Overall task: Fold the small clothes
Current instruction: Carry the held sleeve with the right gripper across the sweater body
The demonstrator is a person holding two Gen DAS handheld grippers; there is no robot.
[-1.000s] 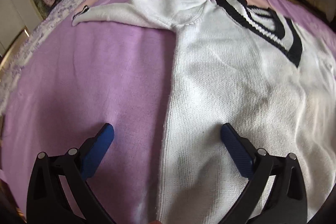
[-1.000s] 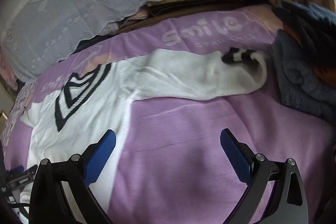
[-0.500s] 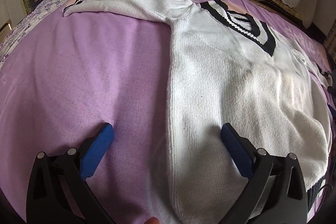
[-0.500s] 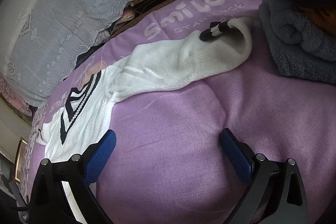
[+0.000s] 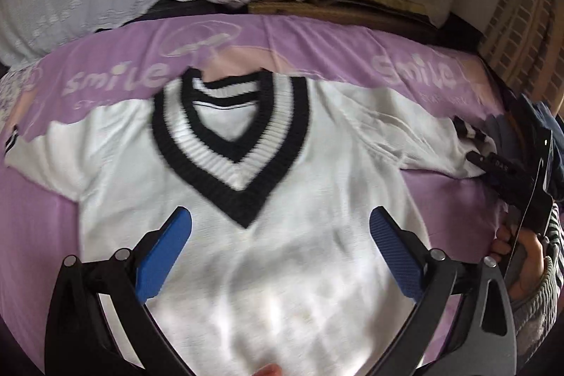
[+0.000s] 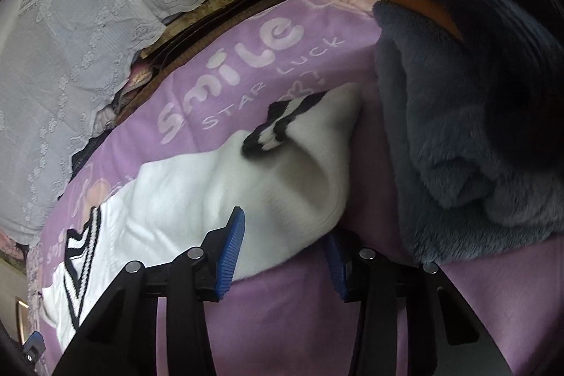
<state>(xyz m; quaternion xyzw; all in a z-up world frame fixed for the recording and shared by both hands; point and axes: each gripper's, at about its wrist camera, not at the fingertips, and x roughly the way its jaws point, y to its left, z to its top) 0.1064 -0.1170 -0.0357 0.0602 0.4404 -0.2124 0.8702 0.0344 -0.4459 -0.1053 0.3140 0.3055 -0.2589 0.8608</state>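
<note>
Right tongs [image 6: 282, 252] pinch the sweater [image 5: 282, 252]'s right sleeve [image 6: 282, 185] near its cuff; left tongs [image 5: 280, 256] hover spread over its chest. Spread mid-bed [image 5: 317, 37] (soft, floppy knit), it seems best gripped at edges.

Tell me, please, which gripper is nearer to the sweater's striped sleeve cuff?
Right. The right gripper straddles that sleeve just short of the striped cuff; the left gripper hovers open over the sweater's chest.
</note>
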